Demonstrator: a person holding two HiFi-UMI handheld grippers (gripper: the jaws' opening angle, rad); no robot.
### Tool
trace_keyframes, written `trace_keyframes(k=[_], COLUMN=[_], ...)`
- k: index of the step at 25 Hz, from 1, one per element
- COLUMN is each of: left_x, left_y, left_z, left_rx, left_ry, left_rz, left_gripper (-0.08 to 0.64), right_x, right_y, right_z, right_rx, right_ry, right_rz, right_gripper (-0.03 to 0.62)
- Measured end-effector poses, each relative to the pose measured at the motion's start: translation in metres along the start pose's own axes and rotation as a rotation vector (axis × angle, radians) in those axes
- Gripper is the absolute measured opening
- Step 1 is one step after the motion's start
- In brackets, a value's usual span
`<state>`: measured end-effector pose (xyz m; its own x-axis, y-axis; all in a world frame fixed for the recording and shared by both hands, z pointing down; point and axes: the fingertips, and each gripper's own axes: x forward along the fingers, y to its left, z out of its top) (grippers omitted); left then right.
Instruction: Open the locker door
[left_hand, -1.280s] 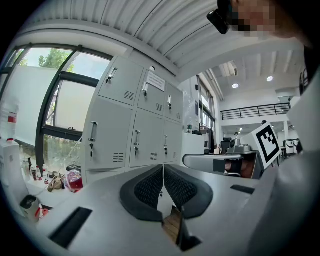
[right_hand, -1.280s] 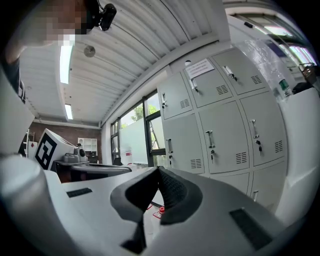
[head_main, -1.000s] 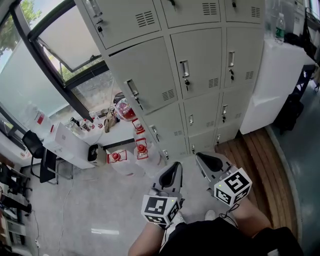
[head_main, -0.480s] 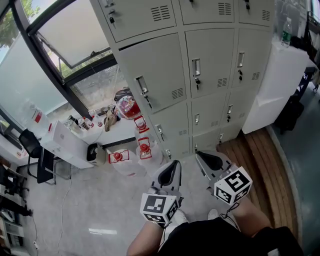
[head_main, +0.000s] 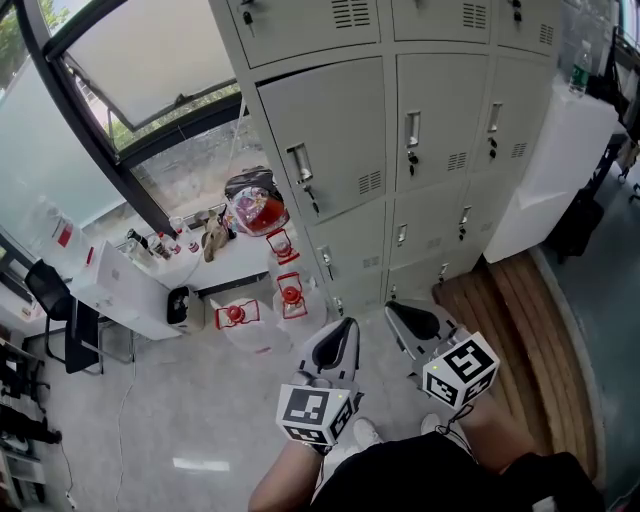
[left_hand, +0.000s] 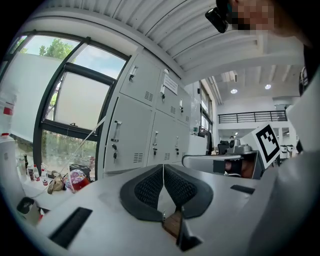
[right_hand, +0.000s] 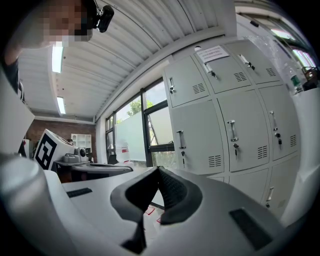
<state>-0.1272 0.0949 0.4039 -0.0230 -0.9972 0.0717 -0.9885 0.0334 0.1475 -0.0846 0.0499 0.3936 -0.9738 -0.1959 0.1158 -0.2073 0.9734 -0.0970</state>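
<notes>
While held low above the pale glossy floor (head_main: 180, 400), close to the person's knees, both closed. Left gripper (head_main: 343, 330) with black ribbed pads pressed together along one thin seam, nothing between. Right gripper (head_main: 400, 312) likewise pad on pad and empty. Smooth rounded white plastic bodies, side by side without touching, each carrying a white cube with black square markers at the rear.

Well apart from both tools, ahead and above: locker door (head_main: 325, 140), middle row of the left column in a bank of pale grey sheet-metal lockers (head_main: 440, 110). Flat, rectangular, smooth-painted, with a small louvred vent at lower right and an upright chrome handle (head_main: 300, 163) near the left edge, key lock just below (dark line along the top edge; ajar or not, cannot tell). Neighbouring doors of the same pattern beside, above and below.

Left of the bank, a dark-framed window (head_main: 120, 120) with a tilted frosted pane, and under it a low white shelf (head_main: 200, 262) crowded with small bottles. On the floor between tools and lockers, clear plastic jugs with red tops (head_main: 291, 298). At the right, brown wooden planks (head_main: 510, 310) and a white boxy cabinet (head_main: 560, 170) against the bank's end
</notes>
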Motion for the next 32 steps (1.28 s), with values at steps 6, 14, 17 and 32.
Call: trace_keyframes(k=[6, 14, 17, 32], left_x=[-0.002, 0.004, 0.012, 0.109], left_y=[0.023, 0.036, 0.038, 0.035], left_z=[0.008, 0.01, 0.01, 0.032], left_rx=[0.011, 0.009, 0.011, 0.041], left_ry=[-0.014, -0.018, -0.013, -0.026], left_rz=[-0.026, -0.034, -0.033, -0.021], left_gripper=[0.02, 0.02, 0.02, 0.02], right_x=[0.022, 0.037, 0.043, 0.079], right_y=[0.013, 0.006, -0.004, -0.111], right_z=[-0.002, 0.0, 0.002, 0.034], right_rx=[0.0, -0.006, -0.007, -0.048], right_ry=[0.005, 0.009, 0.006, -0.016], right_rz=[-0.019, -0.034, -0.034, -0.022], right_gripper=[0.054, 0.054, 0.054, 0.054])
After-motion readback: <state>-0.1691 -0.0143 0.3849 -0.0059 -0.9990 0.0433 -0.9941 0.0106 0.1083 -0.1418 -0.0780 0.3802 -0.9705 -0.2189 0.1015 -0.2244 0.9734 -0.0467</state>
